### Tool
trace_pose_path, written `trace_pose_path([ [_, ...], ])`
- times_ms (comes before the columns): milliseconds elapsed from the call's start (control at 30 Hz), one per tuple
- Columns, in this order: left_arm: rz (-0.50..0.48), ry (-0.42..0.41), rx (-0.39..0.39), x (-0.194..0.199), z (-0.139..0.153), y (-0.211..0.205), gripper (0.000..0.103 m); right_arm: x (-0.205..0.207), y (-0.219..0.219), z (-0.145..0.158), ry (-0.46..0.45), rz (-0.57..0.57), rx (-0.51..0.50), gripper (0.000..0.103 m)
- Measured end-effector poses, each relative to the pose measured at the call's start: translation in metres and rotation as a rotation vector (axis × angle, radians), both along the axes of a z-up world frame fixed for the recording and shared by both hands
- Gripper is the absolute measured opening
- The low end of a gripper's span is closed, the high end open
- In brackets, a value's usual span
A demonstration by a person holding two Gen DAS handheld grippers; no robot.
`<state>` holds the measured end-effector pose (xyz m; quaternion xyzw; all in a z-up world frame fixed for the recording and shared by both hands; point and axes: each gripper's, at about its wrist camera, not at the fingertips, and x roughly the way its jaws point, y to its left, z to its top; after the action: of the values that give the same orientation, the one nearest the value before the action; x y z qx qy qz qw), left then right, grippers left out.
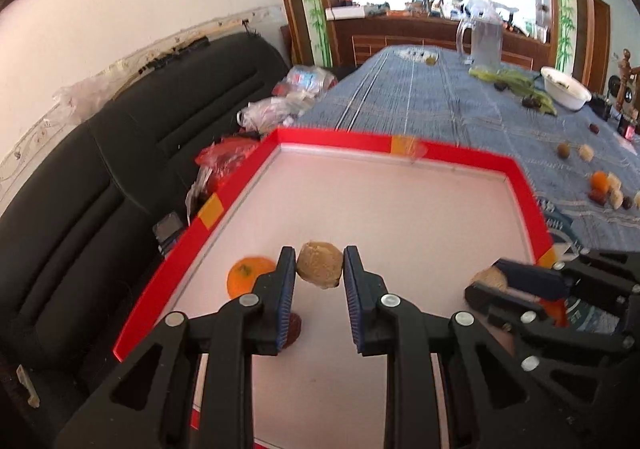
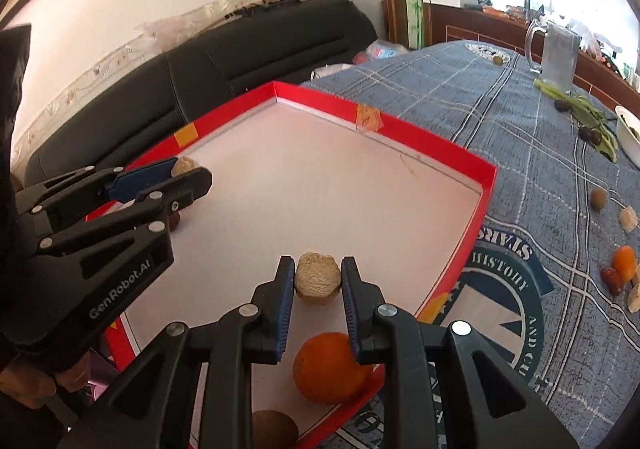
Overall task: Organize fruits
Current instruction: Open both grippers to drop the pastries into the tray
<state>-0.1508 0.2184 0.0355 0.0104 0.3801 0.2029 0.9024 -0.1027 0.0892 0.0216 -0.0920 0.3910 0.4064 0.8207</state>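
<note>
Grippers both hold fruit over a red-rimmed tray (image 1: 520, 185) with a white floor, set on a blue plaid tablecloth (image 1: 420, 105). In the left wrist view the left gripper (image 1: 320, 269) is clenched on a tan, rough-skinned round fruit (image 1: 320, 264), its blue pads pressing each side, the fruit hanging above the tray floor. Just below and to the left of it an orange (image 1: 246, 281) lies in the tray near the left rim, and a dark red fruit (image 1: 294, 327) shows partly behind the left finger. At the right edge the right gripper (image 1: 490, 281) comes in sideways, gripping a second tan fruit (image 1: 490, 277).

In the right wrist view the right gripper (image 2: 318, 281) is clamped on that pale tan fruit (image 2: 318, 281). Nearer the camera, between the fingers, another orange (image 2: 330, 367) rests in the tray by its near rim, and a brown kiwi-like fruit (image 2: 274, 429) sits at the bottom edge. The left gripper (image 2: 188, 171) reaches in from the left.

Beyond the tray, loose fruit lies on the cloth to the right: a small orange (image 2: 624, 263), a red piece (image 2: 612, 281), pale pieces and a brown fruit (image 2: 599, 199). Farther off stand a white bowl (image 1: 566, 87), green stalks (image 1: 516, 81) and a clear glass pitcher (image 1: 482, 39). A black sofa (image 1: 120, 153) runs along the wall on the left.
</note>
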Motion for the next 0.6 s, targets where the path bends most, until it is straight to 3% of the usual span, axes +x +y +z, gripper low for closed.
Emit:
trace_pose_path([
  [100, -0.002, 0.024, -0.013, -0.001, -0.006, 0.003, 0.027, 0.001, -0.002, 0.001, 0.016, 0.006, -0.003, 0.023],
  [167, -0.011, 0.032, -0.002, -0.001, -0.006, 0.001, 0.031, 0.002, -0.005, 0.002, 0.022, 0.003, 0.0, 0.038],
  [233, -0.017, 0.03, 0.003, -0.002, -0.004, -0.002, 0.052, 0.002, -0.011, 0.006, 0.033, -0.003, 0.022, 0.05],
  [300, -0.01, 0.025, 0.018, -0.002, -0.002, -0.005, 0.067, 0.002, -0.02, 0.012, 0.026, -0.011, 0.064, 0.051],
  [433, -0.015, 0.025, 0.017, -0.002, 0.001, -0.009, 0.07, 0.006, -0.041, 0.021, -0.011, -0.058, 0.091, 0.051],
  [600, -0.044, 0.036, 0.014, 0.003, 0.002, -0.026, 0.07, 0.024, -0.086, 0.024, 0.011, -0.162, 0.141, 0.051],
])
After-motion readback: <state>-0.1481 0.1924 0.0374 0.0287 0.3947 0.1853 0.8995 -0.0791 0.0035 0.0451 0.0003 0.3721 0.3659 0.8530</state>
